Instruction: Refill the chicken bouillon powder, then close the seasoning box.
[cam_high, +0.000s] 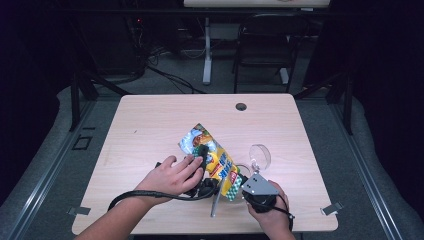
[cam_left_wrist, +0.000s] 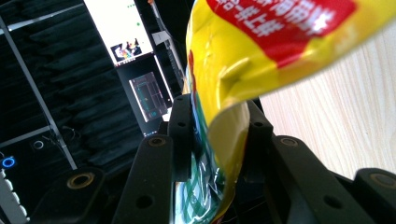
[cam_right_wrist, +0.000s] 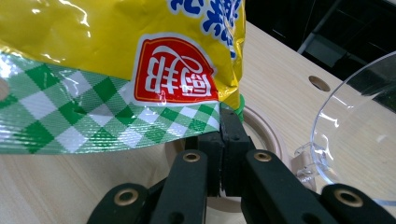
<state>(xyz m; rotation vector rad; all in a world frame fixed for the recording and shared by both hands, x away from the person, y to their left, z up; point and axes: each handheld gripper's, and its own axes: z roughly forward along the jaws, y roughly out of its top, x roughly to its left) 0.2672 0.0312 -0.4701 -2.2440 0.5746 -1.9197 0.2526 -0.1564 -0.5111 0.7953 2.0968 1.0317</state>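
A yellow snack bag (cam_high: 212, 156) with a green-and-white checked end lies tilted over the middle of the table. My left gripper (cam_high: 209, 186), under the person's left hand (cam_high: 172, 176), is shut on the bag's lower edge. In the left gripper view the two jaws pinch the foil bag (cam_left_wrist: 261, 42) at my left gripper (cam_left_wrist: 212, 135). My right gripper (cam_high: 241, 186), carrying a grey plate, is shut on the checked corner. The right gripper view shows the bag (cam_right_wrist: 116, 56) above my right gripper (cam_right_wrist: 225, 133), with the jaws pressed together on its corner.
A clear plastic bowl (cam_high: 260, 155) (cam_right_wrist: 359, 140) stands just right of the bag, a pale round ring (cam_right_wrist: 264, 135) beside it. A thin grey stick (cam_high: 216, 201) lies near the table's front edge. The table (cam_high: 150, 125) has a cable hole (cam_high: 241, 106) at the back.
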